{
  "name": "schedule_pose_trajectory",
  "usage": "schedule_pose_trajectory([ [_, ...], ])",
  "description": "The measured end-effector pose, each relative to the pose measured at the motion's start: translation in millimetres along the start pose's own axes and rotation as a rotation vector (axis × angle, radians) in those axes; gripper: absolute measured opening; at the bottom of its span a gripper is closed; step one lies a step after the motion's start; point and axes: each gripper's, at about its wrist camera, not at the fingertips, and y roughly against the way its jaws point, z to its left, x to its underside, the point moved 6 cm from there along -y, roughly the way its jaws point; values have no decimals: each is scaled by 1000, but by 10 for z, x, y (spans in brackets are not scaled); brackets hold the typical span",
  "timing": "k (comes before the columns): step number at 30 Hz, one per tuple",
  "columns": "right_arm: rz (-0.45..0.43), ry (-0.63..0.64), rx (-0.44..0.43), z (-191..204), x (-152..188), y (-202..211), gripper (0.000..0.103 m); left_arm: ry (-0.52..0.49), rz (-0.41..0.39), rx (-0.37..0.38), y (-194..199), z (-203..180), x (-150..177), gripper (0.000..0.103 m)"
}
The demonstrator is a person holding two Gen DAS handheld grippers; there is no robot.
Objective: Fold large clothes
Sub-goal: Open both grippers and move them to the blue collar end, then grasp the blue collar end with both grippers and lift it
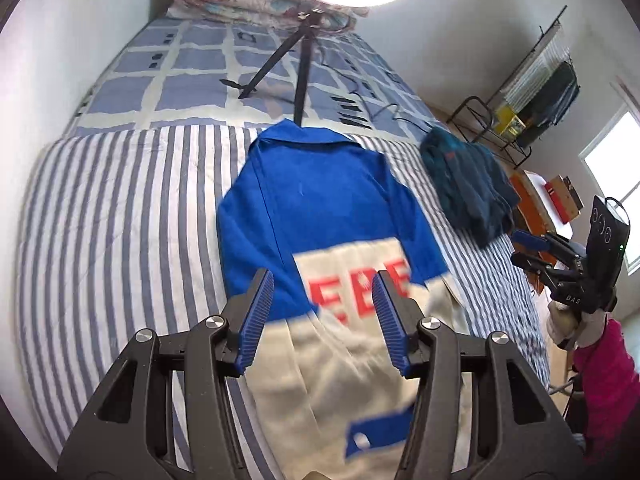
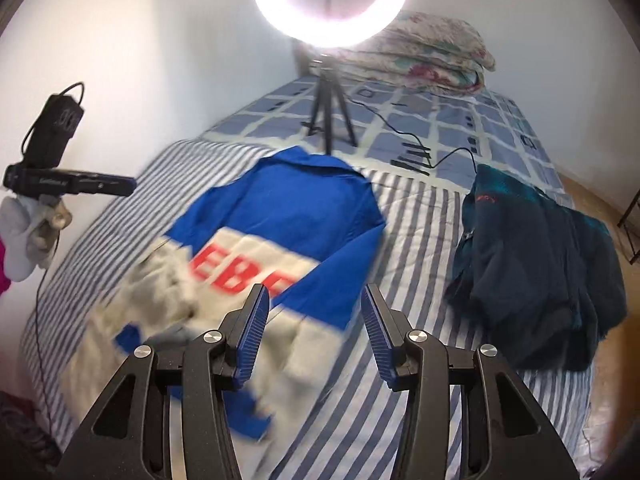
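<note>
Blue-and-cream jacket (image 1: 320,216) lies lengthwise, collar far, hem near. Left gripper (image 1: 322,312) directly above it, right gripper (image 2: 314,328) over its right edge; both half-open, empty.

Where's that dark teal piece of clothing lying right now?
The dark teal garment lies bunched on the striped bedspread, right of the blue-and-cream jacket in both wrist views, near the bed's edge.

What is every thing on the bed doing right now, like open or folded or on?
left gripper: open, holding nothing.
right gripper: open, holding nothing.
blue and cream jacket: lying on the bed, partly folded, lower part rumpled.
dark teal garment: lying crumpled beside the jacket.
ring light: switched on.
floral quilt: folded, at the bed's far end.
</note>
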Motion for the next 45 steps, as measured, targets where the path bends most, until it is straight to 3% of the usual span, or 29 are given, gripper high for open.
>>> schedule_pose_trajectory([
  [5, 11, -47, -6, -295, -161, -460, 47, 75, 22, 26, -469, 339, -324, 53],
  [12, 33, -142, -2, -666, -339, -1102, 47, 102, 50, 20, -985, 600, -582, 53],
  [20, 60, -182, -54, -751, -440, -1601, 47, 122, 110, 27, -1379, 778, -741, 53],
  [24, 81, -201, -67, -744, -477, -1798, 46, 89, 134, -38, -1608, 831, -742, 53],
  [27, 100, -192, -83, -655, -486, -1929, 40, 56, 98, -45, -1656, 777, -778, 52],
  [29, 106, -161, -65, -575, -478, -2002, 27, 30, 83, -64, -1686, 733, -781, 40],
  [30, 105, -153, -63, -552, -477, -2022, 16, 16, 85, -61, -1704, 698, -768, 15],
  [31, 101, -152, -69, -527, -480, -2024, 12, 10, 91, -60, -1724, 663, -763, 3],
  [34, 87, -117, -38, -479, -491, -1972, 7, -48, 52, -103, -1666, 549, -753, 2],
  [45, -50, -69, -39, -216, -706, -1259, 5, -81, -83, -48, -869, 153, -717, 1],
])
